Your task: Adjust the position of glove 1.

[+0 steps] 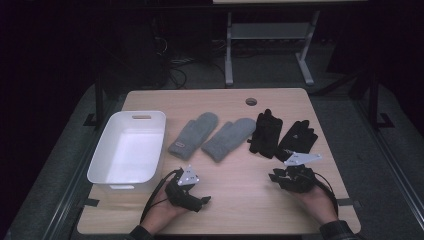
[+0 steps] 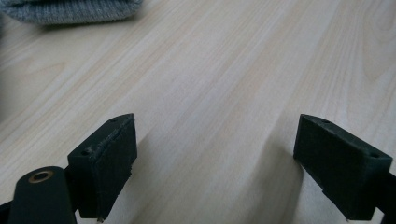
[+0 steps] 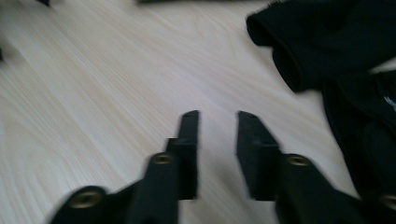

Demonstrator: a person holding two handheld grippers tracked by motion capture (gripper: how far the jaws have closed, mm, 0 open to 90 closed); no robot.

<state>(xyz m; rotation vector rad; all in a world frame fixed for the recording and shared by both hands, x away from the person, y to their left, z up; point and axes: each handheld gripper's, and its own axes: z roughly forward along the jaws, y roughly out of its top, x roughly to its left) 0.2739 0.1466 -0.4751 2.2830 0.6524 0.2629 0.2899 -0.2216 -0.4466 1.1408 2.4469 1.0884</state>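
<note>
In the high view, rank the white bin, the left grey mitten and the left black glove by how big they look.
1. White bin, clearly the largest.
2. Left grey mitten.
3. Left black glove.
The mitten and glove look near alike, so that order is unsure.

Left gripper (image 1: pixel 189 192): black body w/ a pale grey three-cornered plate (image 1: pixel 189 176) sitting on top, dark dots showing on it. Thin black cable (image 1: pixel 152 197) looping off it by the hand. Left gripper view: jaws are showing as thick matte-black blocks w/ small holes in the top faces; a brass-ringed screw (image 2: pixel 40 176) is sitting on the arm at lower left.

Right gripper (image 1: pixel 292 177): same black build, grey plate (image 1: pixel 302 158), black cable (image 1: pixel 327 190) curving round the hand. Right gripper view: jaws are looking thin, flat, black, a bit blurred; brass screws (image 3: pixel 162 158) are glinting on the arms.

Person is wearing dark sleeves (image 1: pixel 340 230), cuffs showing at both wrists.
</note>
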